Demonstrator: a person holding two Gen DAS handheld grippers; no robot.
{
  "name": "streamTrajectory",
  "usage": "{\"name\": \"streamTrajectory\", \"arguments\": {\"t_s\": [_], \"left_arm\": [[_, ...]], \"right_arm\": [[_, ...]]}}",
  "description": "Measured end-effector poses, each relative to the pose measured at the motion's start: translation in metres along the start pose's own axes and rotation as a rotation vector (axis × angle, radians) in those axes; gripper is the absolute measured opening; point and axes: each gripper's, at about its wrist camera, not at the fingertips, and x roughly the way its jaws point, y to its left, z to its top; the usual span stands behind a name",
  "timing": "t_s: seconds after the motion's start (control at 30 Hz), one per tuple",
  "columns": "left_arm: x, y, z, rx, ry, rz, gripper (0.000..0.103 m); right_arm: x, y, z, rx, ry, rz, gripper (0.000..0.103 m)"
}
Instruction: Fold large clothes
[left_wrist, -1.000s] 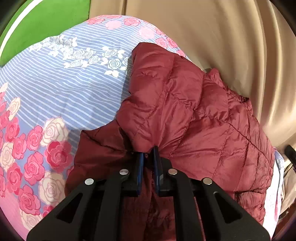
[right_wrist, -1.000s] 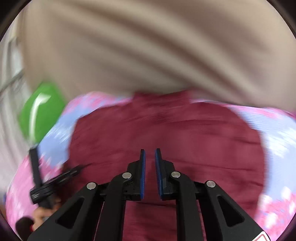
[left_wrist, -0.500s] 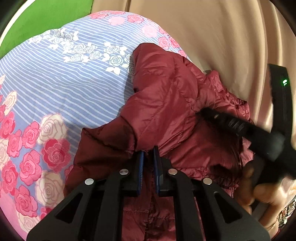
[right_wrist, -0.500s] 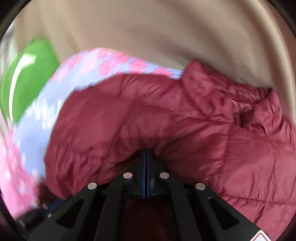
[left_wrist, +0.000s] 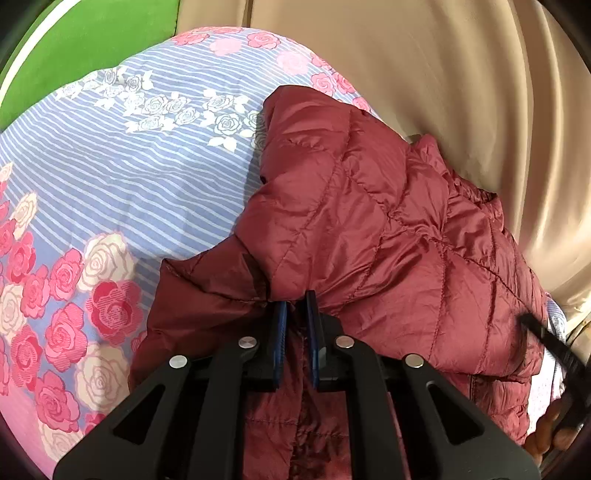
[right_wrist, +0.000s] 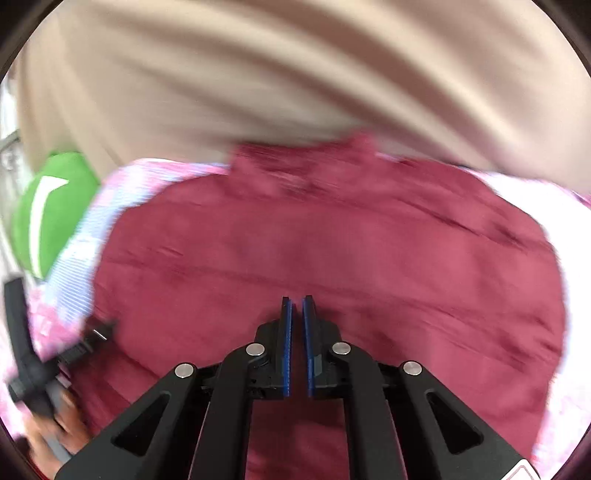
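Note:
A maroon quilted puffer jacket (left_wrist: 388, 236) lies bunched on a floral bedspread (left_wrist: 110, 184); part of it is folded over itself. My left gripper (left_wrist: 295, 306) is nearly shut, its jaws pinching a fold of the jacket at its near edge. In the blurred right wrist view the jacket (right_wrist: 332, 258) spreads wide below. My right gripper (right_wrist: 296, 301) hovers above it with a narrow empty gap between the jaws. The left gripper's body (right_wrist: 26, 332) shows at the far left of that view.
Beige curtain (left_wrist: 443, 74) hangs right behind the bed. A green pillow (left_wrist: 92, 37) sits at the far left corner. The right tool and the hand holding it (left_wrist: 554, 369) appear at the lower right edge of the left wrist view.
The right gripper let go of the jacket, opened a little and pulled back and up from it. The left gripper kept its hold; the jacket's top flap now lies flatter.

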Motion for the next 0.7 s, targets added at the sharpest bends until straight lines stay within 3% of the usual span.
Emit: {"name": "streamTrajectory", "arguments": {"t_s": [0.13,0.33,0.43,0.53,0.6,0.63,0.7], "left_arm": [[0.001,-0.001,0.000,0.003,-0.002,0.000,0.011],[0.003,0.007,0.001,-0.035,0.000,-0.049,0.012],[0.002,0.018,0.001,-0.074,0.006,-0.098,0.011],[-0.017,0.020,-0.004,0.010,0.017,-0.013,0.011],[-0.045,0.021,-0.012,0.074,0.031,0.011,0.012],[-0.060,0.024,-0.017,0.087,0.037,-0.006,0.014],[-0.094,0.035,-0.031,0.103,0.043,-0.037,0.042]], "right_arm": [[-0.004,-0.069,-0.028,0.052,0.040,-0.127,0.000],[-0.025,-0.113,-0.032,0.236,0.012,-0.170,0.000],[-0.065,-0.123,-0.047,0.252,-0.017,-0.230,0.011],[-0.122,-0.134,-0.078,0.247,-0.017,-0.206,0.019],[-0.157,-0.140,-0.111,0.234,0.010,-0.212,0.042],[-0.172,-0.142,-0.126,0.228,0.017,-0.213,0.047],[-0.209,-0.144,-0.168,0.226,0.037,-0.202,0.060]]}}
